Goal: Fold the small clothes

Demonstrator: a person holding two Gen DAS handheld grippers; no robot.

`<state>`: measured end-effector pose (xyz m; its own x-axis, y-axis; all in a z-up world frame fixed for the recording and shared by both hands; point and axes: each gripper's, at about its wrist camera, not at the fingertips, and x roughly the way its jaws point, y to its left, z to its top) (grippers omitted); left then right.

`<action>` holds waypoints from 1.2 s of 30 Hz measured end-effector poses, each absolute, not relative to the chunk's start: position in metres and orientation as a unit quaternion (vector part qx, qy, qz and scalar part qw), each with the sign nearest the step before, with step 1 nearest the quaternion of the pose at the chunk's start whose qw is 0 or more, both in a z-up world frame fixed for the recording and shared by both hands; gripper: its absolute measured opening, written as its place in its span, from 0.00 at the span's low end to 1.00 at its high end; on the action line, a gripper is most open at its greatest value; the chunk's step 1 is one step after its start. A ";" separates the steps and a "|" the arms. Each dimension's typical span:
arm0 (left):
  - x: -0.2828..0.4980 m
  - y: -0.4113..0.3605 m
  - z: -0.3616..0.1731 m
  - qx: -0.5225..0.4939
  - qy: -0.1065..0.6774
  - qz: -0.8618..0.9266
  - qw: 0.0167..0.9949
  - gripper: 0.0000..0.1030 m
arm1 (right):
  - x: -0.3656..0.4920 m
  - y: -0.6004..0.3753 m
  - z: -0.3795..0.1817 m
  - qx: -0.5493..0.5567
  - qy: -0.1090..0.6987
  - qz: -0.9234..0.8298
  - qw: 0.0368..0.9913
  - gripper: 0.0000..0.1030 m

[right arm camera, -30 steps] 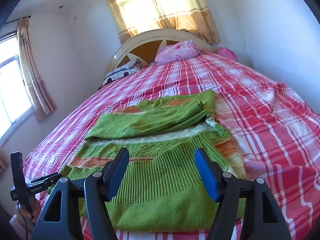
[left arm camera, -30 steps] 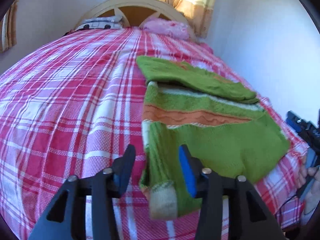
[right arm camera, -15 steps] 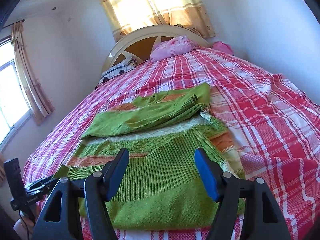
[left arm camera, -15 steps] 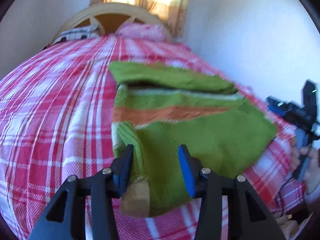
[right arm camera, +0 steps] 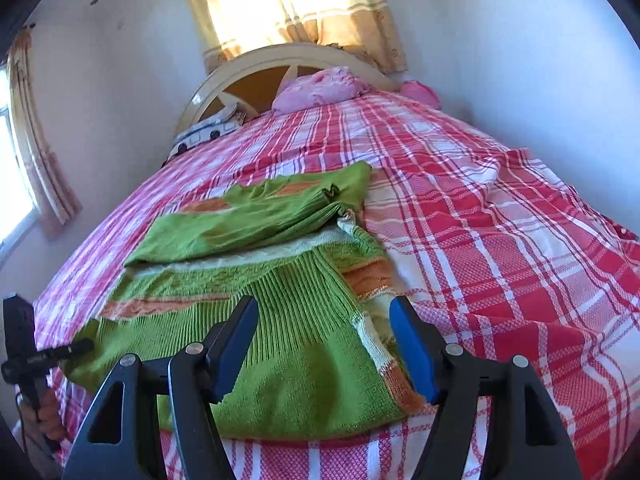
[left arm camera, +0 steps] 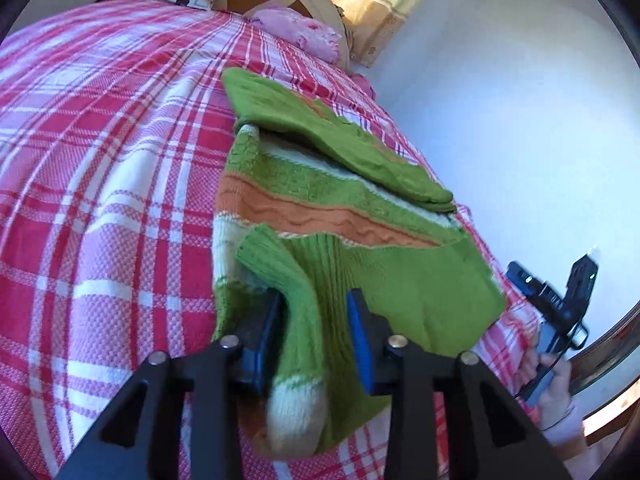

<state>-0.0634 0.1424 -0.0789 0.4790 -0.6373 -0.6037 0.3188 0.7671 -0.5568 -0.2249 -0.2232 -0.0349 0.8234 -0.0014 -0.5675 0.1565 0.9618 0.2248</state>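
A green knitted sweater [left arm camera: 420, 292] with orange and cream bands lies partly folded on the red plaid bed [left arm camera: 100, 200]. Its near sleeve, ending in a cream cuff [left arm camera: 296, 412], runs toward me between the jaws of my left gripper [left arm camera: 315, 300]. Those jaws are closing. The left pad touches the sleeve, while a strip of the sweater's body still shows beside the right pad. My right gripper [right arm camera: 324, 304] hovers open over the sweater [right arm camera: 240, 232] near its lower right corner, holding nothing. Each gripper also shows in the other's view: the right gripper [left arm camera: 552, 300] and the left gripper [right arm camera: 24, 344].
Pink pillows [right arm camera: 320, 88] and a patterned pillow [right arm camera: 208, 132] lie against the cream headboard [right arm camera: 280, 60]. A white wall [left arm camera: 520, 120] runs close along the bed's far side. A curtained window [right arm camera: 288, 4] is behind the headboard. The bedspread [right arm camera: 500, 220] stretches wide on the right.
My left gripper has rolled and shifted onto the sleeve, and its jaws have narrowed around it. My right gripper has edged slightly nearer the sweater, still equally wide.
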 end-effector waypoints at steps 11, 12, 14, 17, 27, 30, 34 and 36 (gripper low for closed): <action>-0.059 0.128 -0.075 -0.149 0.427 -0.276 0.848 0.34 | -0.150 -0.191 -0.058 0.005 0.385 0.005 0.923 0.67; -0.060 0.127 -0.075 -0.142 0.426 -0.275 0.850 0.34 | -0.147 -0.189 -0.061 0.002 0.396 0.006 0.918 0.67; -0.061 0.126 -0.075 -0.133 0.424 -0.272 0.853 0.29 | -0.145 -0.187 -0.063 -0.005 0.402 0.005 0.916 0.67; -0.060 0.128 -0.076 -0.132 0.427 -0.269 0.853 0.14 | -0.152 -0.186 -0.061 -0.019 0.398 0.004 0.917 0.15; -0.072 0.134 -0.050 -0.129 0.381 -0.271 0.874 0.10 | -0.200 -0.188 -0.022 0.025 0.317 -0.011 0.948 0.08; -0.068 0.134 -0.044 -0.136 0.375 -0.269 0.877 0.10 | -0.204 -0.182 -0.010 0.009 0.296 -0.023 0.955 0.08; -0.061 0.130 -0.044 -0.131 0.378 -0.263 0.878 0.10 | -0.199 -0.173 -0.007 -0.026 0.293 -0.035 0.955 0.08; -0.056 0.132 -0.043 -0.137 0.381 -0.262 0.876 0.09 | -0.197 -0.173 -0.005 -0.029 0.291 -0.039 0.955 0.07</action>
